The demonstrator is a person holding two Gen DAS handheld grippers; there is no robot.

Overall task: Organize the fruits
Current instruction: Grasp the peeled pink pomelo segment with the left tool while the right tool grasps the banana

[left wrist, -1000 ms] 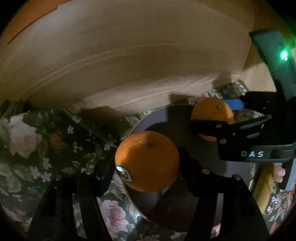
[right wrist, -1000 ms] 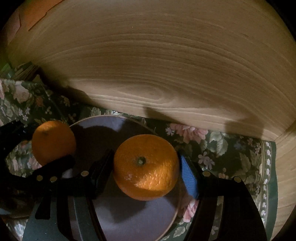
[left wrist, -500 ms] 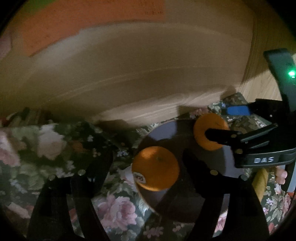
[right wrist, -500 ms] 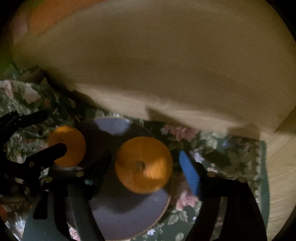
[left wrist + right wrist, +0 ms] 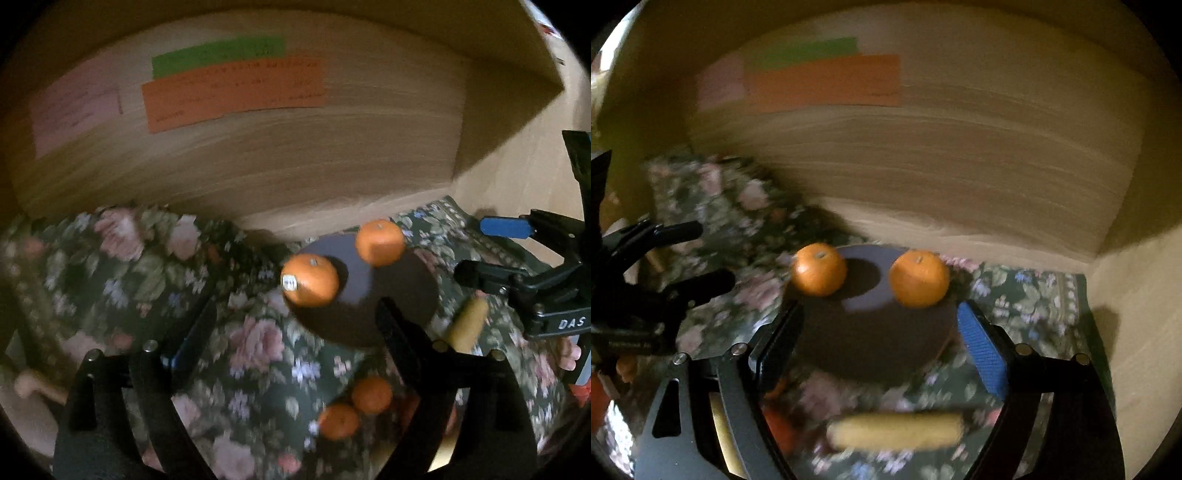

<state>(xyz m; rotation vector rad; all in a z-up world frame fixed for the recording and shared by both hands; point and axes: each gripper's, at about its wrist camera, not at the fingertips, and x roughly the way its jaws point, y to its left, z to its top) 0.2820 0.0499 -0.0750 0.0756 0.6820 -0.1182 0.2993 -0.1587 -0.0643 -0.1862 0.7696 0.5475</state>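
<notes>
Two oranges sit on a dark round plate (image 5: pixel 399 295) on a floral cloth. The stickered orange (image 5: pixel 310 280) lies at the plate's left edge, and shows in the right wrist view (image 5: pixel 819 269). The second orange (image 5: pixel 379 242) lies at the plate's far right, also in the right wrist view (image 5: pixel 919 278). My left gripper (image 5: pixel 295 332) is open and empty, pulled back from the plate. My right gripper (image 5: pixel 879 332) is open and empty, also back from the plate; it shows at the right of the left wrist view (image 5: pixel 487 251).
Two more small oranges (image 5: pixel 354 406) lie on the cloth near my left gripper. A yellow corn cob (image 5: pixel 895 430) lies in front of the plate. A wooden wall with orange, green and pink paper notes (image 5: pixel 232 96) stands behind. A side wall (image 5: pixel 1137 332) closes the right.
Both grippers let go of their oranges, opened and pulled back and up from the plate. The oranges now rest on the plate. More cloth, the corn and other oranges came into view.
</notes>
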